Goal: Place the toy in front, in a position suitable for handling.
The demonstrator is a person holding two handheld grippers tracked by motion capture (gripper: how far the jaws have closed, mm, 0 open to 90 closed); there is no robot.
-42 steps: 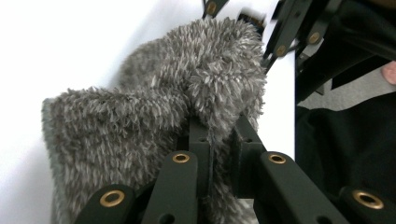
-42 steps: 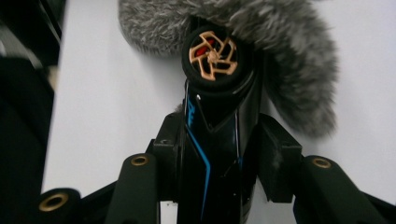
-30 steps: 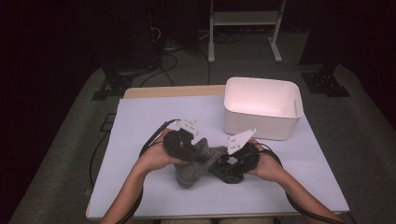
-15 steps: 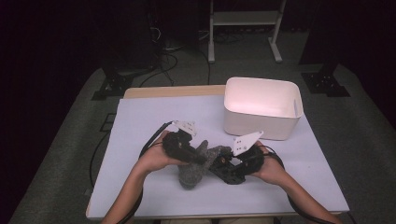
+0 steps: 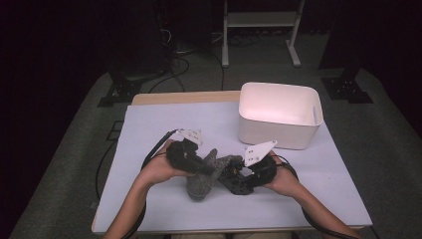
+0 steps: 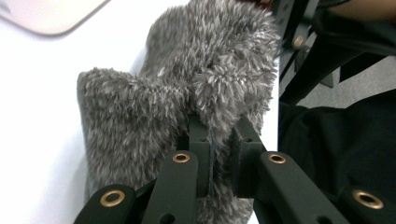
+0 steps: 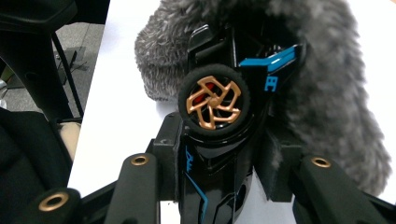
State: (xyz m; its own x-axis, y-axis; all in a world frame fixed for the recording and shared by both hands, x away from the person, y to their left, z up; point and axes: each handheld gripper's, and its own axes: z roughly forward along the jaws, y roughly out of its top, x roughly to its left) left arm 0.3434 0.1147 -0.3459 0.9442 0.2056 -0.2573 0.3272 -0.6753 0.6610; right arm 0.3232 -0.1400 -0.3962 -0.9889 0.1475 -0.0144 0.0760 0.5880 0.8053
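A grey fluffy pouch (image 5: pixel 200 183) lies on the table near the front, between both hands. My left gripper (image 5: pixel 209 169) is shut on the pouch's edge; in the left gripper view the jaws (image 6: pixel 219 135) pinch the fuzzy fabric (image 6: pixel 187 88). My right gripper (image 5: pixel 232 175) is shut on a black toy car (image 7: pixel 215 100) with a gold wheel hub and blue trim. The car's far end is pushed against or into the grey pouch (image 7: pixel 327 93), whose fur surrounds it. My right gripper (image 7: pixel 219 156) clamps the car's sides.
A white rectangular bin (image 5: pixel 278 134) stands at the back right of the pale table top (image 5: pixel 159 124), close behind the right hand. Black cables trail from both grippers across the table. Dark floor and stands lie beyond the table's far edge.
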